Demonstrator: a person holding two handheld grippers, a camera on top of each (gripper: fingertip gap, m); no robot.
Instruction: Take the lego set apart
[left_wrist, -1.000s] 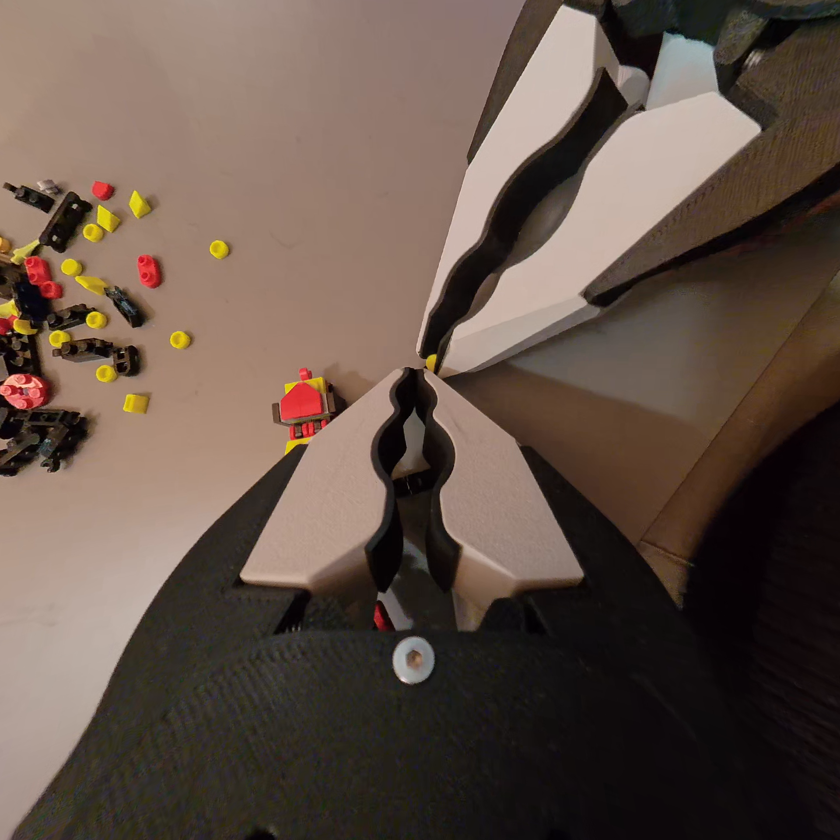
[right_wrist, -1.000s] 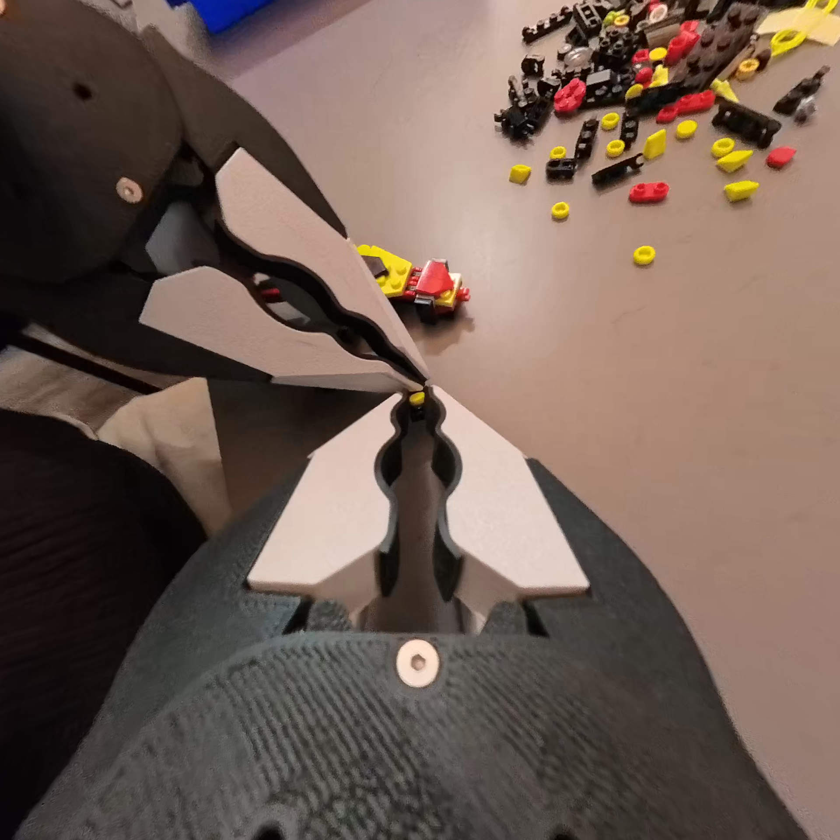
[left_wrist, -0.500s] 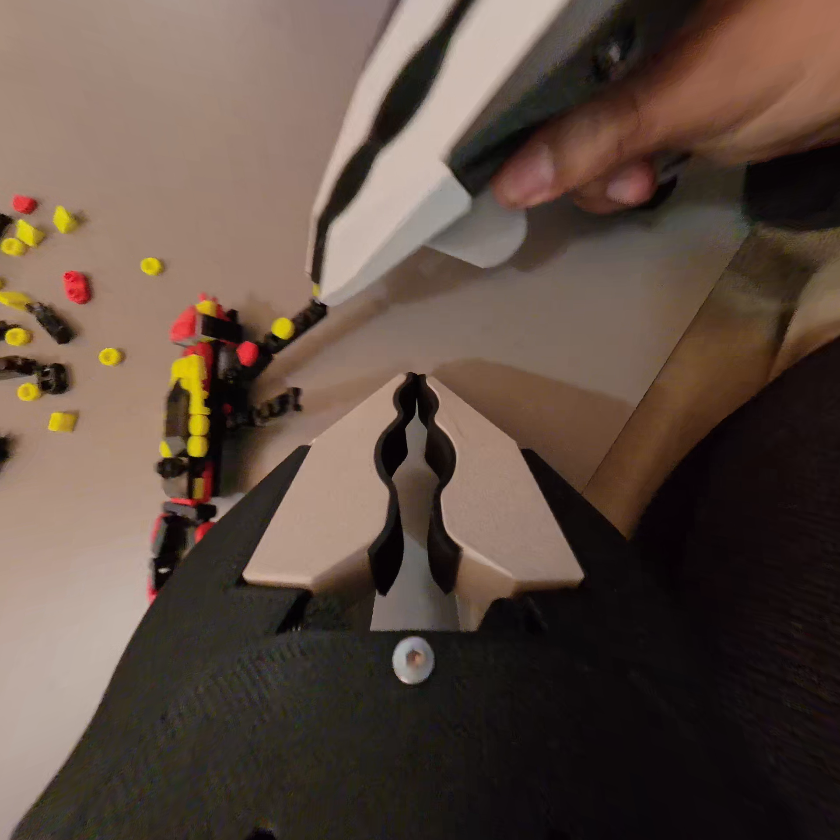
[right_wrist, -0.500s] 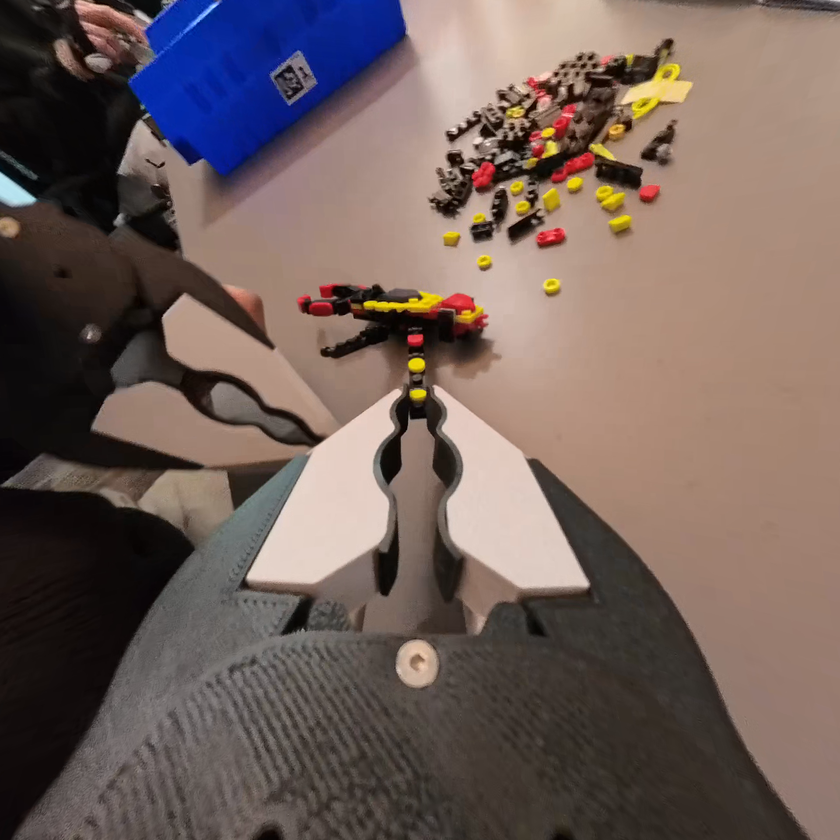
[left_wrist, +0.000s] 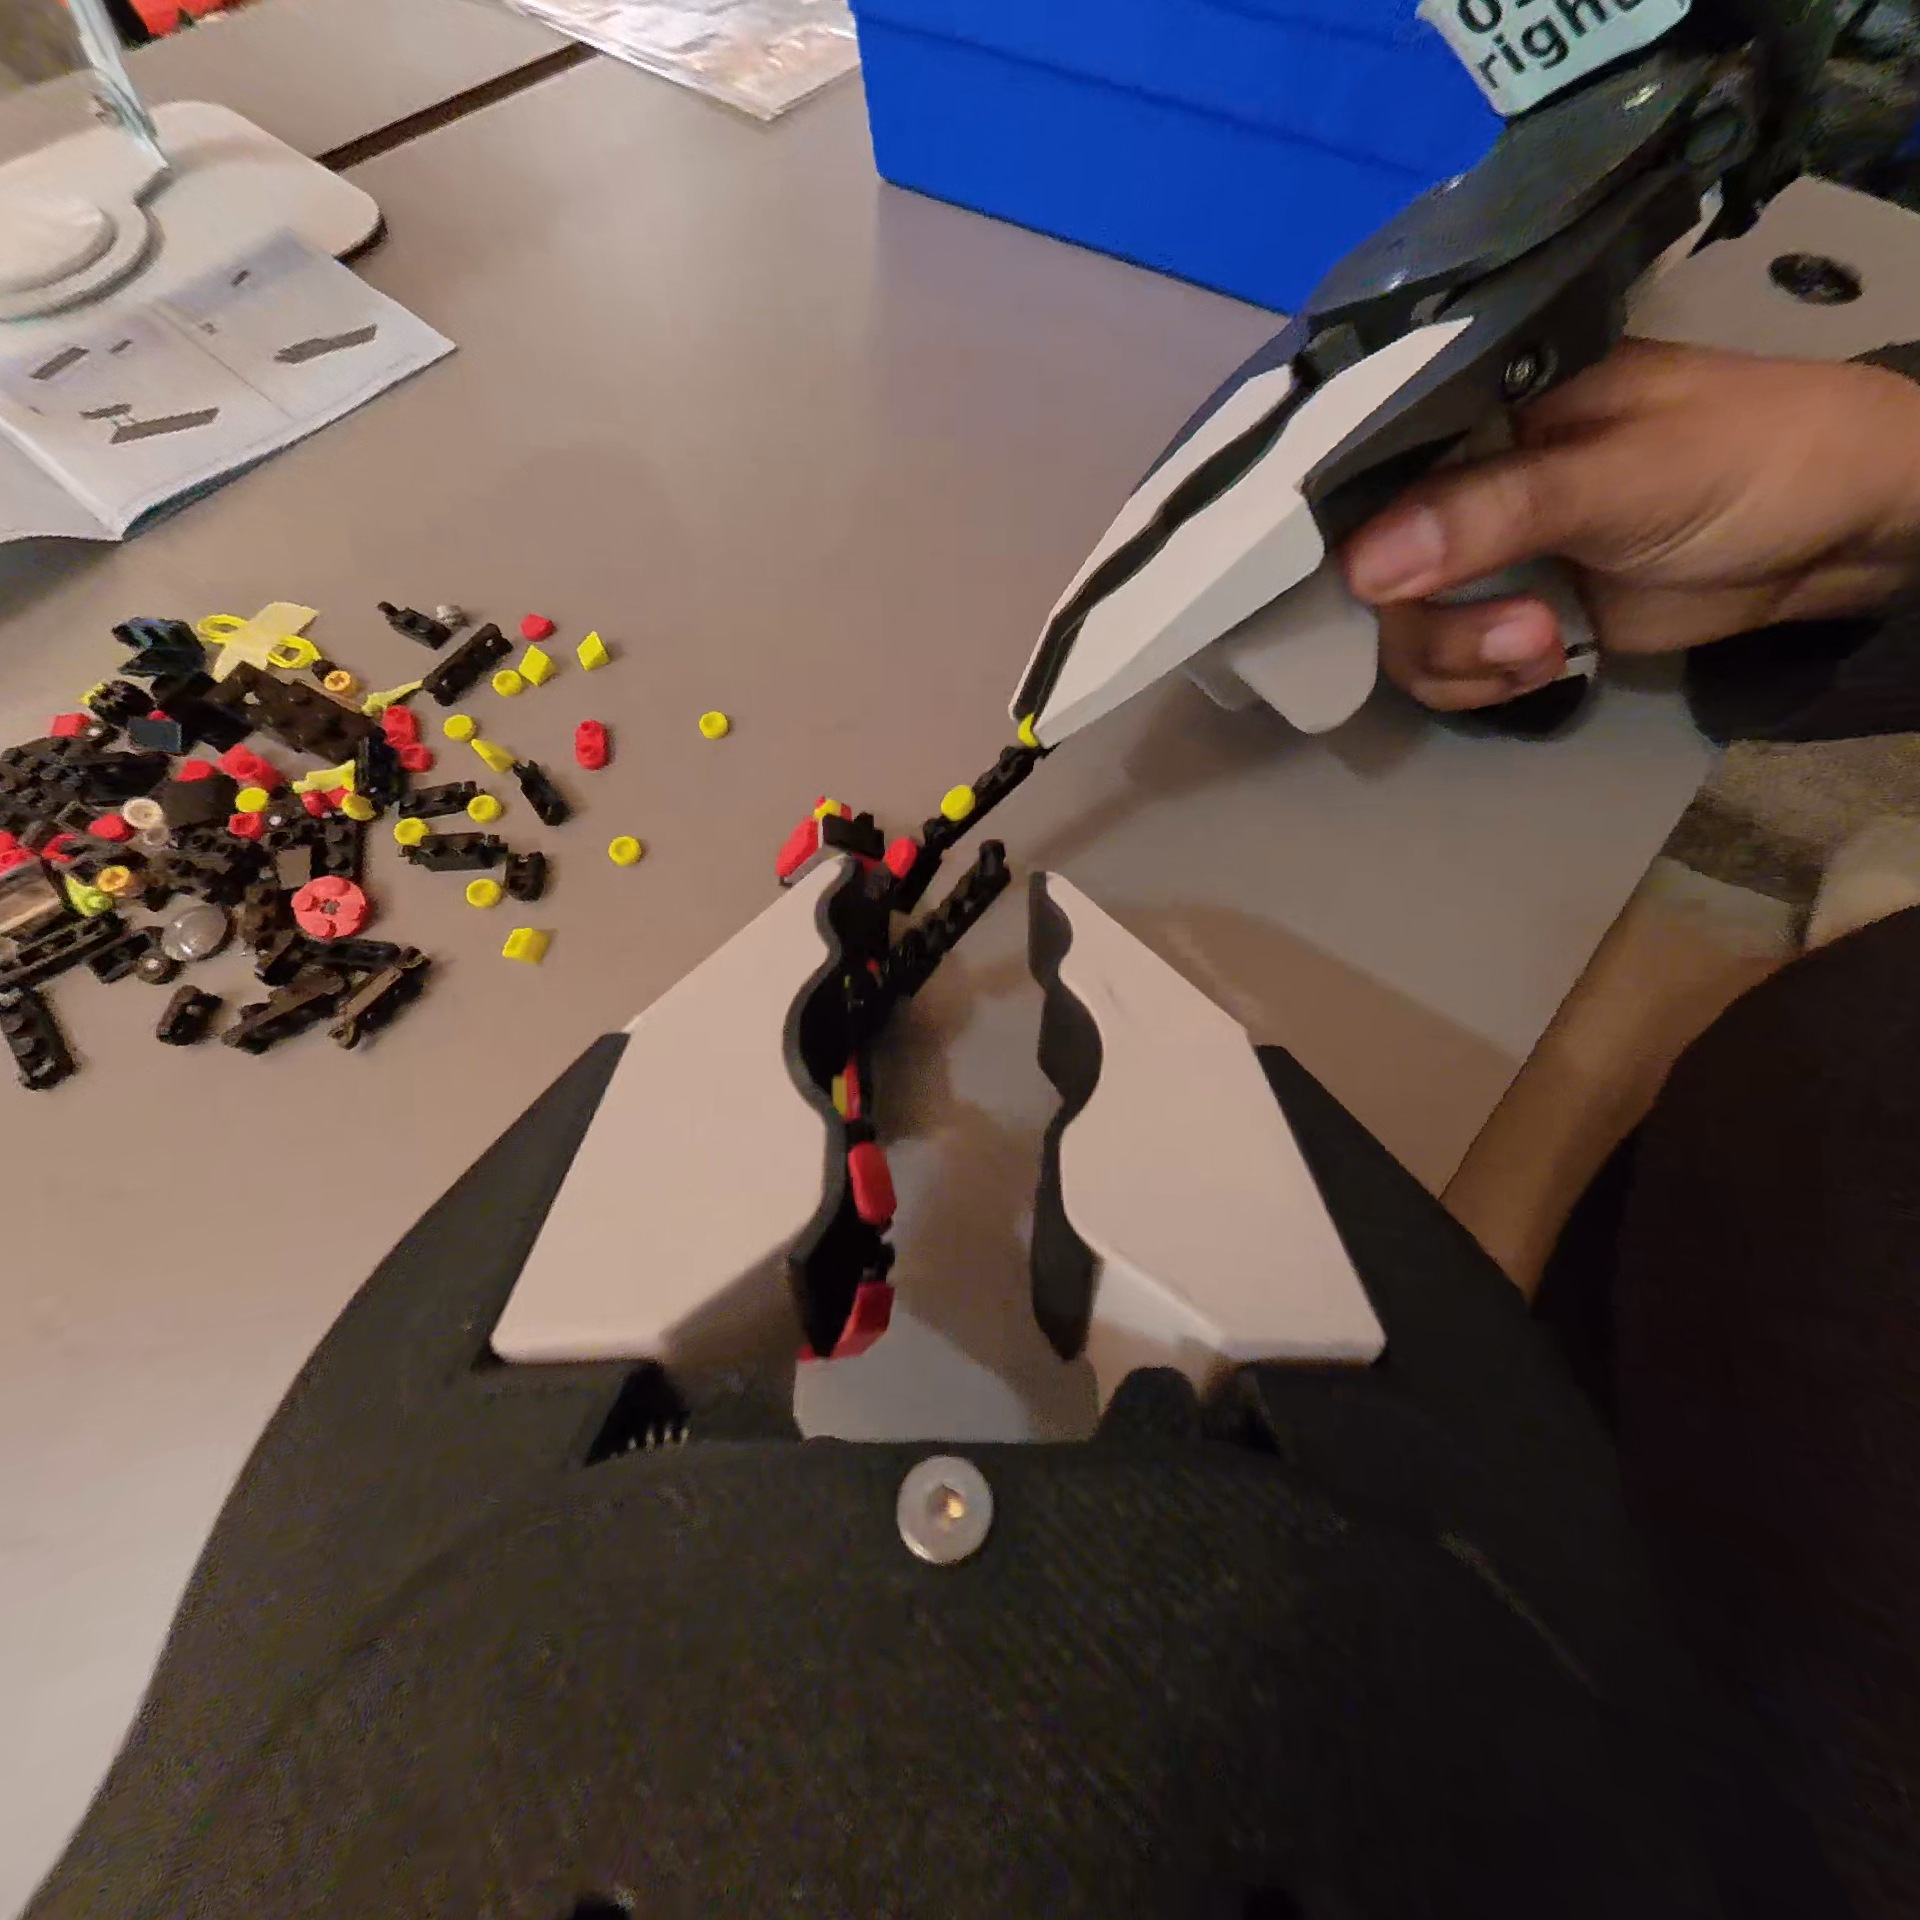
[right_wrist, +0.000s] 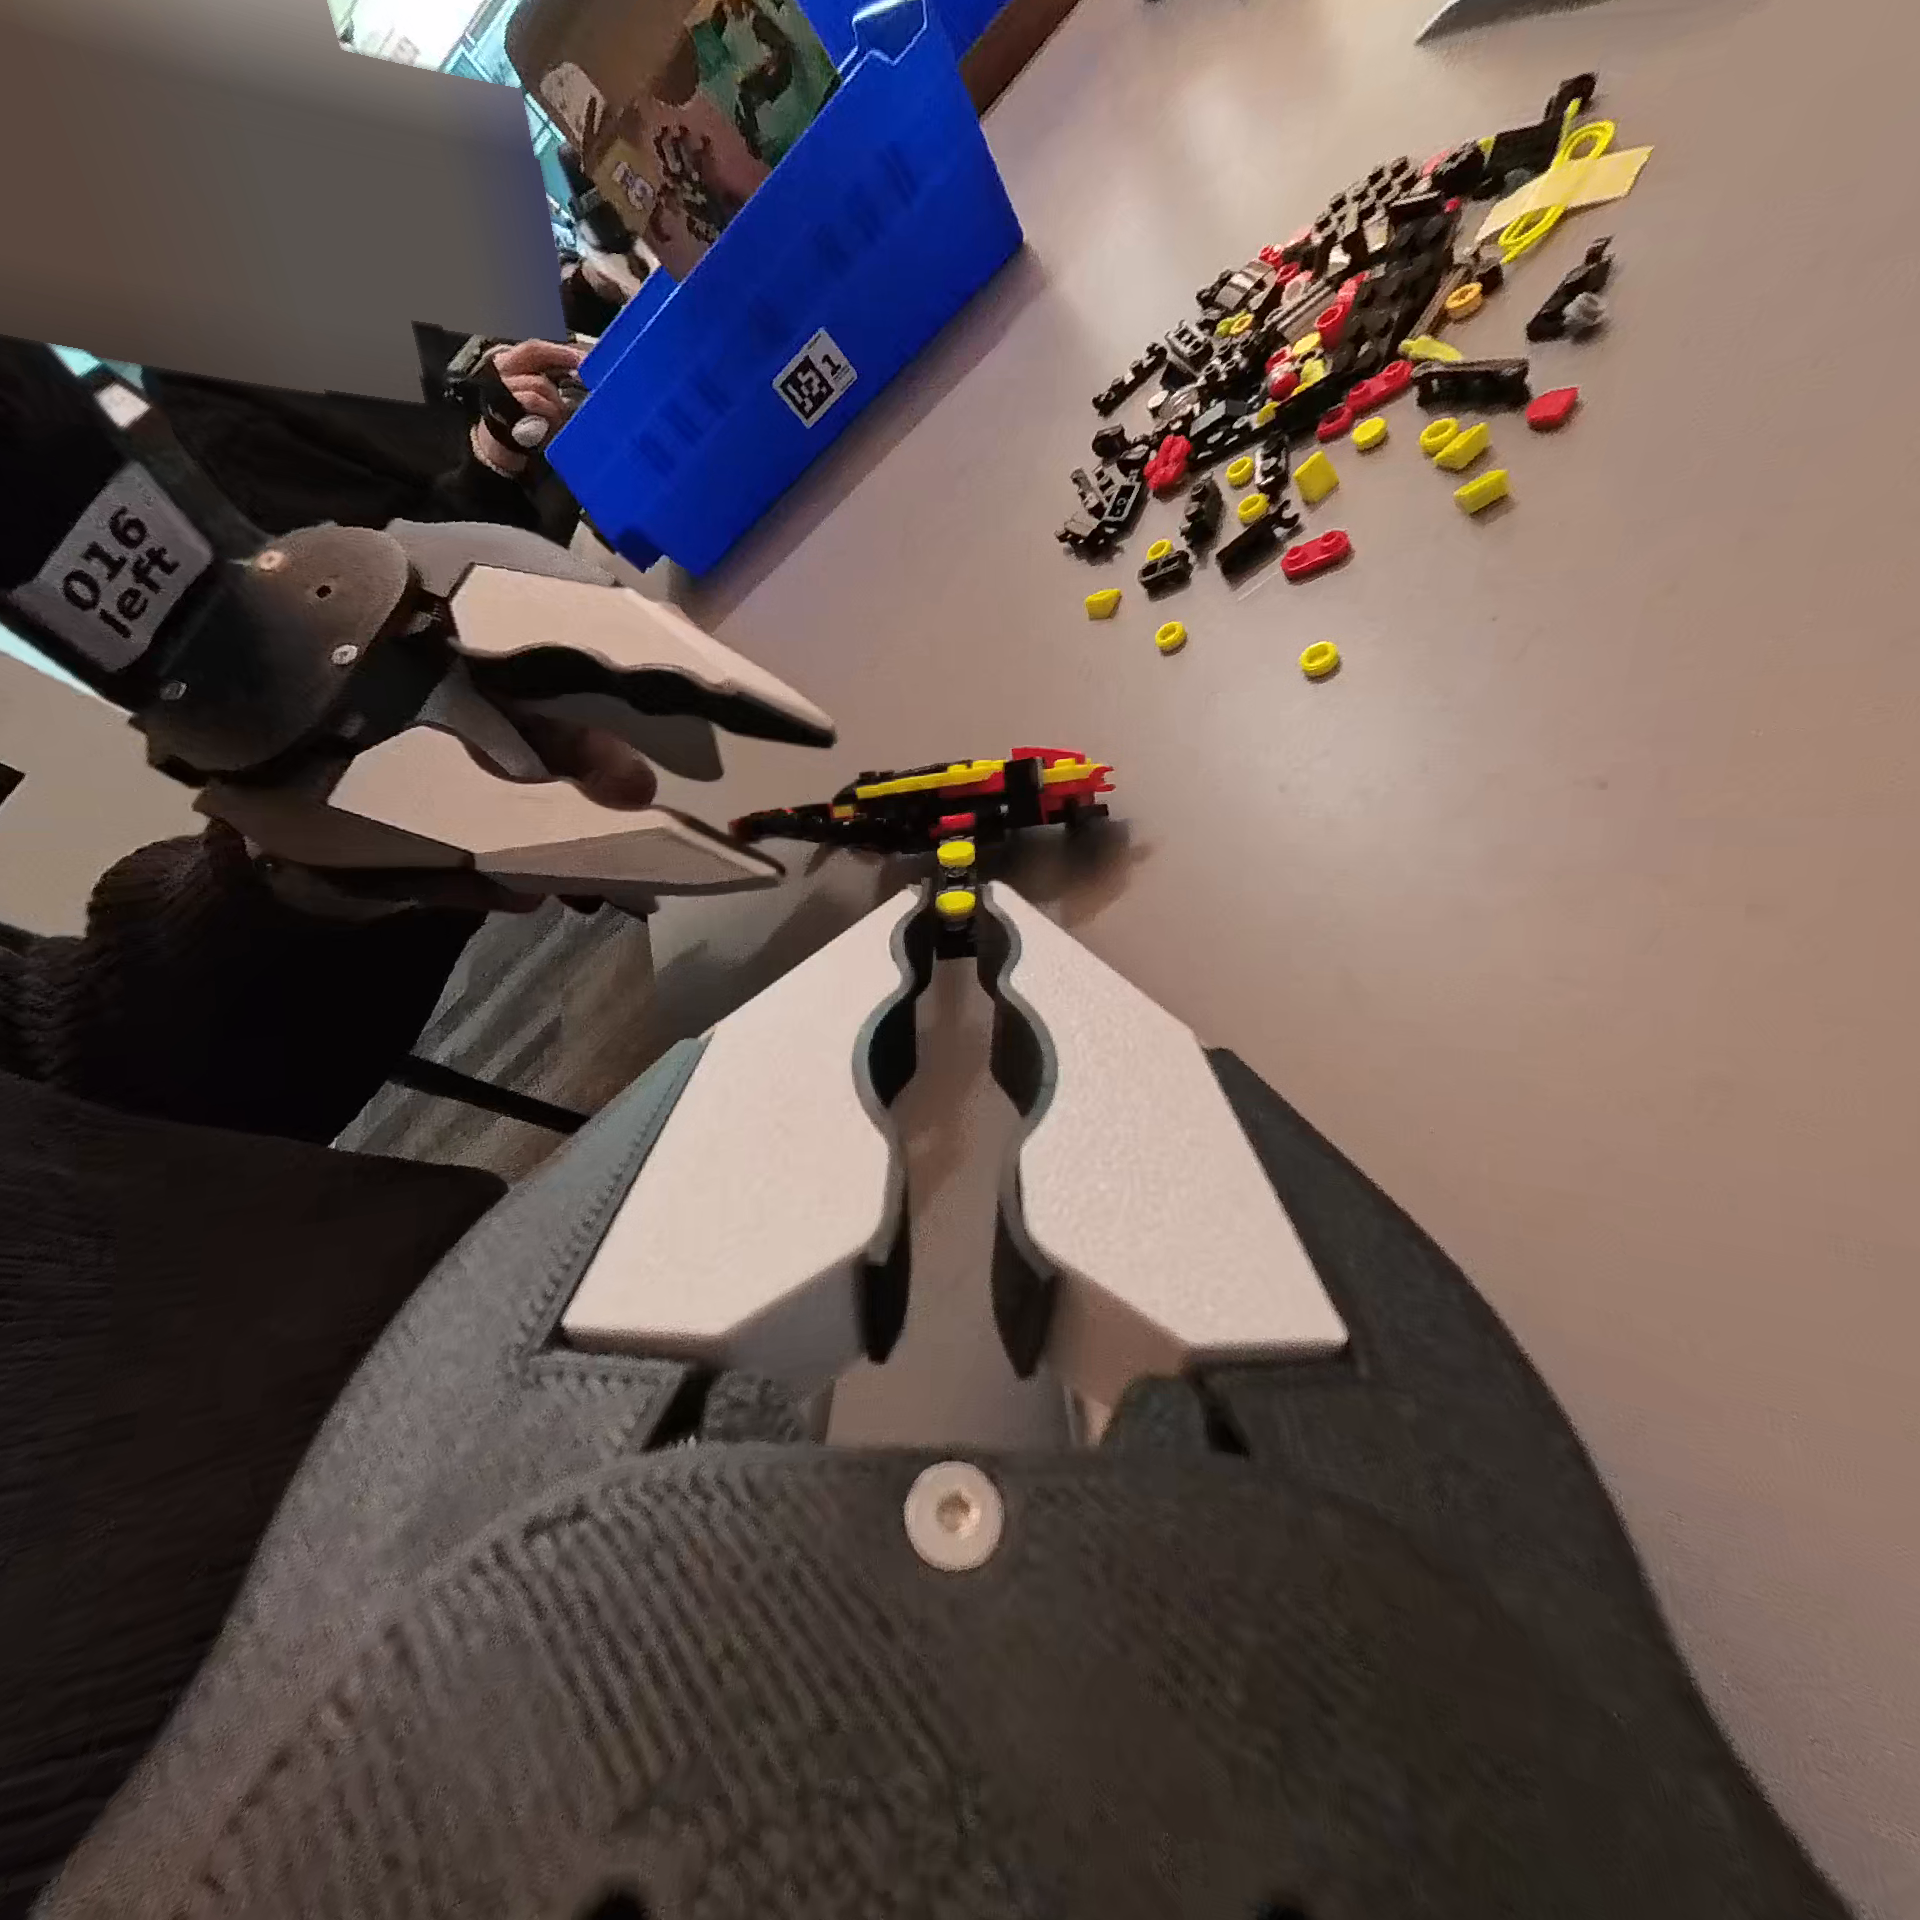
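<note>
Mostly bare matte grey tabletop (right_wrist: 1455, 935); right gripper (right_wrist: 953, 902) pinches black-red-yellow lego model (right_wrist: 966, 795)'s arm; left gripper (left_wrist: 935, 883) spread wide near the table's edge.

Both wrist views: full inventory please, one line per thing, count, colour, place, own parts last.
Part-built black, red and yellow lego model: one, on the table near its front edge.
Thin black lego arm with yellow round studs: one, sticking out of the model.
Loose lego pieces: many, black, red, yellow, piled farther back.
Blue plastic bin: one, back of table.
White instruction booklet: one, open, behind the pile.
Grey table: one.
Left gripper: open, around the model.
Right gripper: shut on the arm's tip.
Person's hand: one, holding the right gripper.
</note>
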